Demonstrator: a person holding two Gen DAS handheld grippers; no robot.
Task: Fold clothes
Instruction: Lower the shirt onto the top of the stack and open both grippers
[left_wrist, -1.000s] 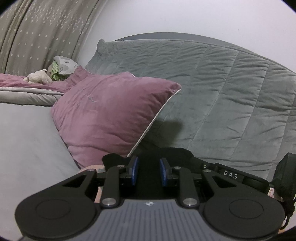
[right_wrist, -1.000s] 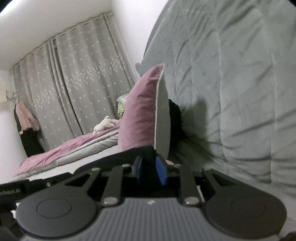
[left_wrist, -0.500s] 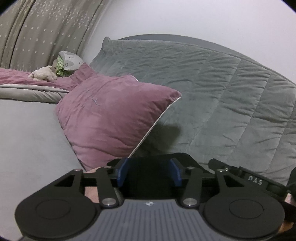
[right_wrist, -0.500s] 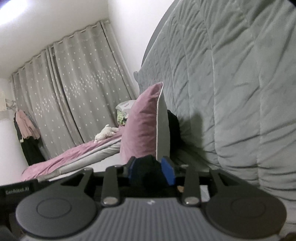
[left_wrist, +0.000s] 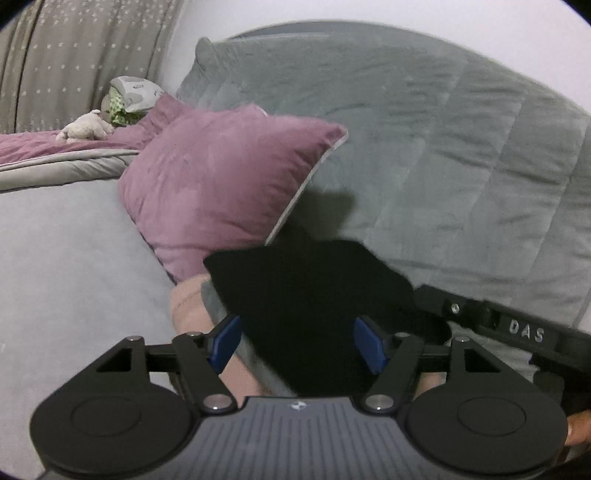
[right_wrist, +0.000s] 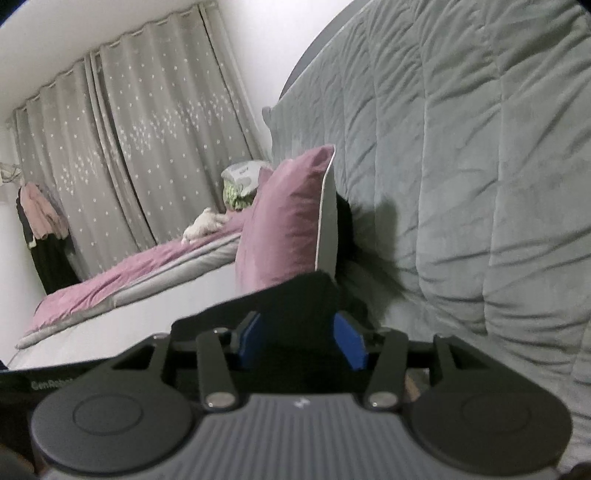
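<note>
Both grippers, left (left_wrist: 297, 345) & right (right_wrist: 301, 341), went from pinched to spread wide w/ nothing gripped, so I've let go. Black garment (left_wrist: 314, 295) lies on the bed by the purple pillow (left_wrist: 221, 188), prob. laid down.

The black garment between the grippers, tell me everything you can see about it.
The black garment is a dark, matte, soft-looking cloth; no seams, print or details can be made out. It lies bunched on the bed before the grey quilt, just right of the purple pillow. It sits between the spread blue fingers of the left gripper and of the right gripper, both open. A pinkish fabric shows beside it.
</note>
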